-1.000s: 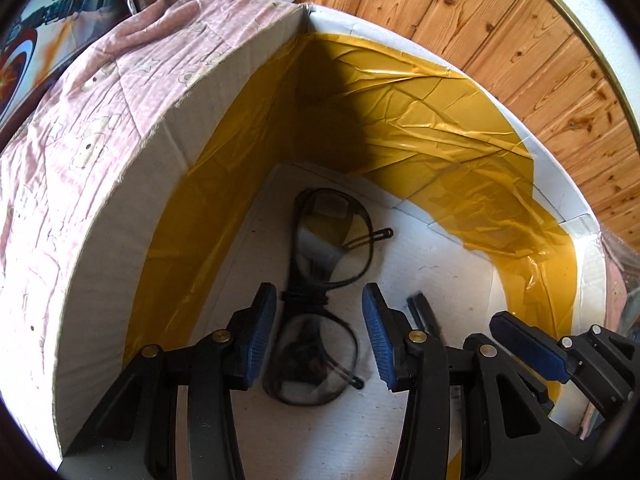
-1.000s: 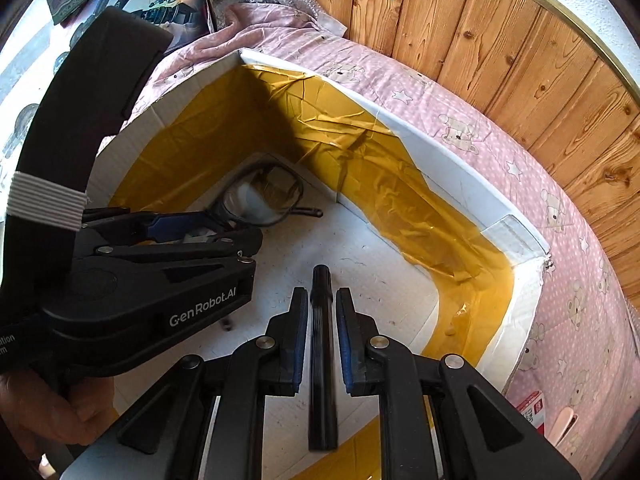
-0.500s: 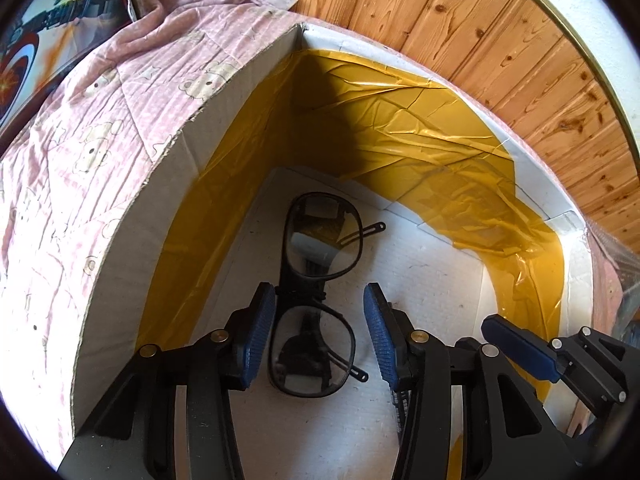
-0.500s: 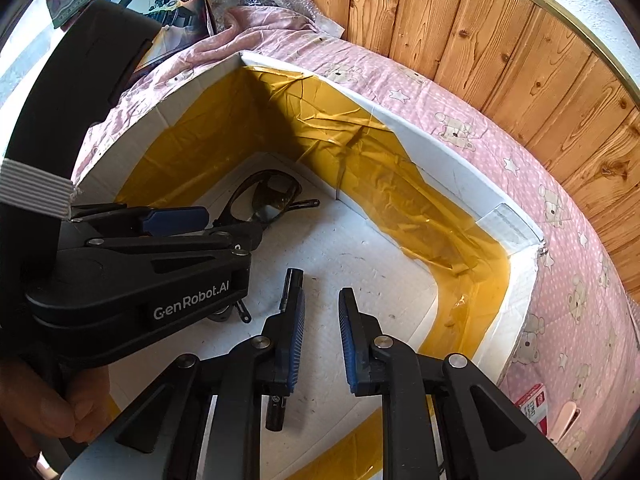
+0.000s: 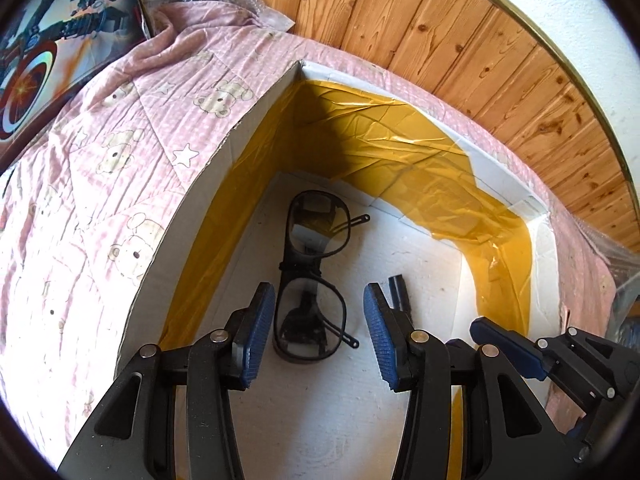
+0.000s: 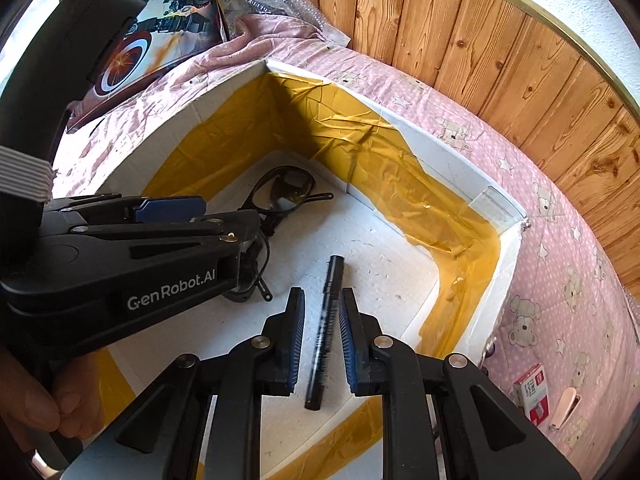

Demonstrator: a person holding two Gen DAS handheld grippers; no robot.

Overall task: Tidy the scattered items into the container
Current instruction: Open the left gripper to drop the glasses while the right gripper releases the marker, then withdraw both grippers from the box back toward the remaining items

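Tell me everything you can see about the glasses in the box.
The glasses have a thin black frame, plastic by the look of it, with two large clear lenses that catch reflections. They lie flat on the white floor of the box, near its yellow-taped far corner, one lens toward the corner and the other toward the left claw. Both temple arms look folded, their tips poking out to one side. The open left claw is above them without gripping. The pen lies apart.
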